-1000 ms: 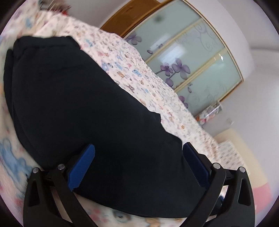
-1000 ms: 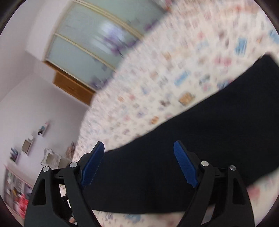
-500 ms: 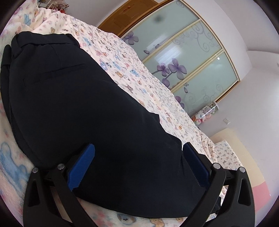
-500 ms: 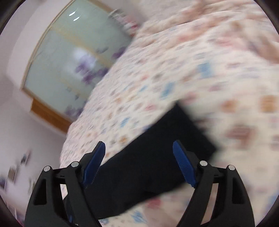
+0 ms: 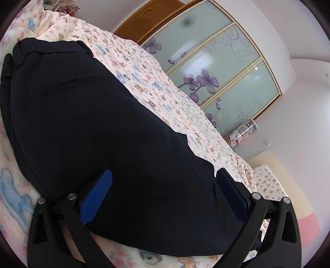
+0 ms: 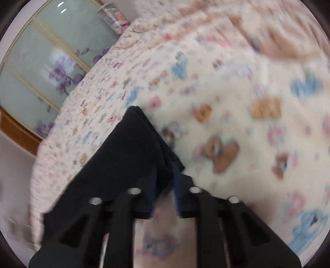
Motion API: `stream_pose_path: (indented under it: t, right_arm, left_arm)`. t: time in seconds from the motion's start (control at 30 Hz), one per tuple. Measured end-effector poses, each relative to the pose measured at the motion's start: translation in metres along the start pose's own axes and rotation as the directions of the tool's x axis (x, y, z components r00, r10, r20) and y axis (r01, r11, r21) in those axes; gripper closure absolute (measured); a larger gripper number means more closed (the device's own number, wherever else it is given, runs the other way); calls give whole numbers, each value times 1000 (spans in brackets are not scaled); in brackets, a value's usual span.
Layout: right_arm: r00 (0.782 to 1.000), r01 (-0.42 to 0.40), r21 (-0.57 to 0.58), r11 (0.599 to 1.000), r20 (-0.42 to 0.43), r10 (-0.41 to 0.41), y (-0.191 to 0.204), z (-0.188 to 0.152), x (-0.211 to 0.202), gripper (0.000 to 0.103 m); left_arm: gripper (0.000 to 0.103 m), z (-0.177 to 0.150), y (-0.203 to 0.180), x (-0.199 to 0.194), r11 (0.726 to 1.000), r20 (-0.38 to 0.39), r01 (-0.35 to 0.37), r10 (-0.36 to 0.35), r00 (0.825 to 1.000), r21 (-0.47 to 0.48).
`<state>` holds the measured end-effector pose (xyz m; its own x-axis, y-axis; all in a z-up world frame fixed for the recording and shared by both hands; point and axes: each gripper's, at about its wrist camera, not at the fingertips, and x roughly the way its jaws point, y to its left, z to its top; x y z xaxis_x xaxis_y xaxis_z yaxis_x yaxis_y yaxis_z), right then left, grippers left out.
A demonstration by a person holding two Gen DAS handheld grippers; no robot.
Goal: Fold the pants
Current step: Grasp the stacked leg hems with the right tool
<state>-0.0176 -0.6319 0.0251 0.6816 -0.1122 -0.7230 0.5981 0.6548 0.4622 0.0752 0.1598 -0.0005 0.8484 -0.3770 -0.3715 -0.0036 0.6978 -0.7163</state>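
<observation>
Black pants (image 5: 103,123) lie flat on a bed with a teddy-bear blanket (image 5: 165,96); the waistband is at the far upper left. My left gripper (image 5: 164,172) hovers low over the leg, open, its blue pads wide apart with the cloth below them. In the right wrist view the hem end of the pants (image 6: 127,148) points away across the blanket (image 6: 226,103). My right gripper (image 6: 166,179) is at that hem's near corner, its jaws closing, drawn nearly together with a pinch of black cloth between them.
Frosted sliding wardrobe doors (image 5: 216,68) with purple flowers stand beyond the bed's far side, beside a brown wooden door (image 5: 148,18). A clear tub of plush toys (image 5: 241,134) sits by the wall. The bed's edge drops off to the right.
The right gripper swung along the leg to its hem end, tipped downward, and its jaws went from wide apart to closed on the hem corner. The left gripper stayed put.
</observation>
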Motion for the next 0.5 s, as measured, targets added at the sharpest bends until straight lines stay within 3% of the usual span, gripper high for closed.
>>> stream_pose_path:
  t: [0.1,0.17,0.23,0.3,0.37,0.5]
  right_arm:
    - [984,-44,-82,996,171,57,20,11,-28,96]
    - [980,-12,-116,993,198,35,23,14,-26,96]
    - [996,46,-135,990,81,-35,20,15,5,96]
    - [998,56,-79,995,-36,-59,1,7,24,93]
    - [999,-28,26,999,-37,29,-16,5,16,89]
    - [995,-93,177,980,-13,97,-40,7,-9,87]
  left_arm:
    - [2,0,-1,1,1000,1,-5,5,1000,5]
    - [2,0,-1,1,1000,1,-8,8,1000,9]
    - [2,0,0,0,1000,1,-6,6,1000,7]
    - [2,0,-1,0,1000,1,-5,5,1000,6]
    - [2,0,-1,0,1000,0,-6,6,1000,8]
    - [2,0,-1,0,1000,0,-6,6,1000,7]
